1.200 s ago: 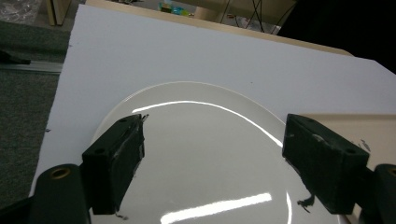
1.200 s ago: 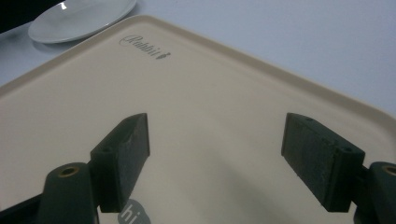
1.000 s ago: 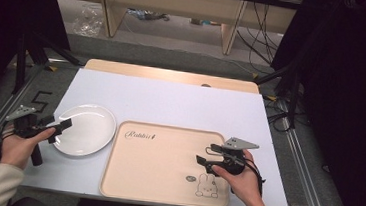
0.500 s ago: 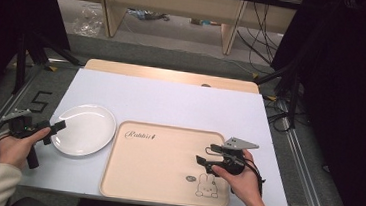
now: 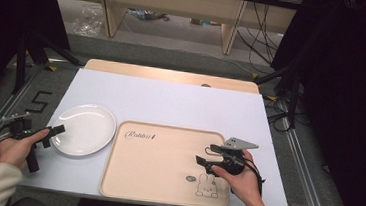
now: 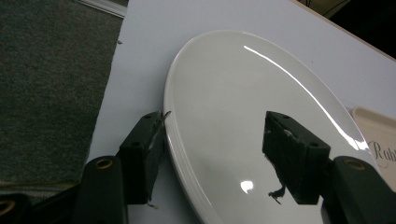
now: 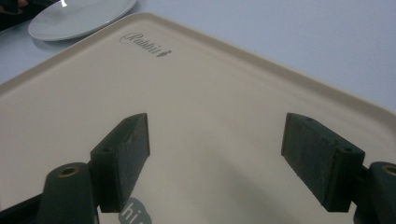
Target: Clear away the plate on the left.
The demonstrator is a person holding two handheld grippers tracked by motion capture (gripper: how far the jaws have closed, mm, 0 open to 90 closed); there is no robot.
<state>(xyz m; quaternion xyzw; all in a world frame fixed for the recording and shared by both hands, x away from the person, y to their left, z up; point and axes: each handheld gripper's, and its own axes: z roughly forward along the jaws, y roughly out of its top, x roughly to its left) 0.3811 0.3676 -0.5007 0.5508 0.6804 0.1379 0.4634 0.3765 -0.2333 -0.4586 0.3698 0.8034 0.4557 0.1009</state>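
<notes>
White table (image 5: 181, 103), beige tray (image 5: 156, 161) beside plate (image 5: 84, 128)

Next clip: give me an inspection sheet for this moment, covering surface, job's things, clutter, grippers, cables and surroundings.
Surface: white table top with a wooden strip along its far edge.
Job's things: white plate lying flat at the left, empty; beige tray beside it, empty, printed with a rabbit and lettering.
Clutter: nothing seen on the table.
Grippers: left gripper straddles the plate's near rim, one jaw outside it, one over the plate; its jaws have just been closing, pads not yet pressing. Right gripper open above the tray, nothing between its jaws.
Cables: a cable trails from each gripper; more cables on the floor beyond the table.
Surroundings: grey carpet, wooden furniture legs, black curtains at both sides.
</notes>
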